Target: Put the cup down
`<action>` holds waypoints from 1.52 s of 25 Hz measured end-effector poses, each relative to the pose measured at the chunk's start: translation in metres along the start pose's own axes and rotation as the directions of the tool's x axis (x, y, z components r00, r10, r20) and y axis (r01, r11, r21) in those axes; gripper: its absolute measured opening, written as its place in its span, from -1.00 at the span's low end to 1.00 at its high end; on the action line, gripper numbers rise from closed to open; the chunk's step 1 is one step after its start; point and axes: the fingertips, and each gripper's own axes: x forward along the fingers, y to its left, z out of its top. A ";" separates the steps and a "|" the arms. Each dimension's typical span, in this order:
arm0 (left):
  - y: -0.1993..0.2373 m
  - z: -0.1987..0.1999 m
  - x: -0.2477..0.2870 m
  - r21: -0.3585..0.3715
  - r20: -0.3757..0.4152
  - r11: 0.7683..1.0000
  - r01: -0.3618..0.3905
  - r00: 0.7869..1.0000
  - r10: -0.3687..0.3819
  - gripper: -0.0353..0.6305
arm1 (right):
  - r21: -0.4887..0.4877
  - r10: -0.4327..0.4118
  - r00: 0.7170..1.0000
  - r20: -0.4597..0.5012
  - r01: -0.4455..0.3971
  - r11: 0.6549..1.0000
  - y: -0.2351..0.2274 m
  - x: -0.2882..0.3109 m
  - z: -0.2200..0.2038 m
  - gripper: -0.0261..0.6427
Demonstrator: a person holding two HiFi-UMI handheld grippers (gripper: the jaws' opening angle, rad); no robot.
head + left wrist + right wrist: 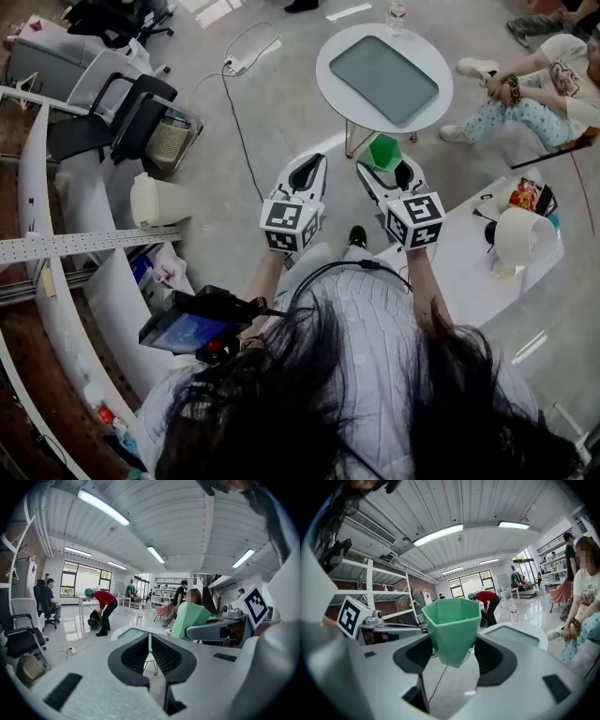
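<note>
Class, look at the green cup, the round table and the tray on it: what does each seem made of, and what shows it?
The green cup looks like matte moulded plastic: flat facets, even colour. The round table has a smooth white top, perhaps laminate or painted wood; its thin legs look metal. The tray, grey-green with a soft sheen, may be plastic.

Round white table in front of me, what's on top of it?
A grey-green tray lies on the round white table, with a clear bottle at its far edge. Whatever is beneath the tray is covered.
</note>
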 end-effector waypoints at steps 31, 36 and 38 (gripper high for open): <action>0.075 0.037 0.159 0.041 -0.061 0.990 0.132 0.990 -0.130 -0.84 | 0.071 -0.108 0.993 -0.044 0.111 0.991 -0.112 0.130 0.033 -0.06; 0.102 0.045 0.182 0.045 -0.069 0.987 0.152 0.986 -0.149 -0.84 | 0.075 -0.138 0.989 -0.048 0.142 0.987 -0.128 0.164 0.040 -0.06; 0.111 0.046 0.192 0.046 -0.075 0.986 0.163 0.984 -0.159 -0.84 | 0.074 -0.147 0.988 -0.049 0.150 0.986 -0.134 0.177 0.043 -0.06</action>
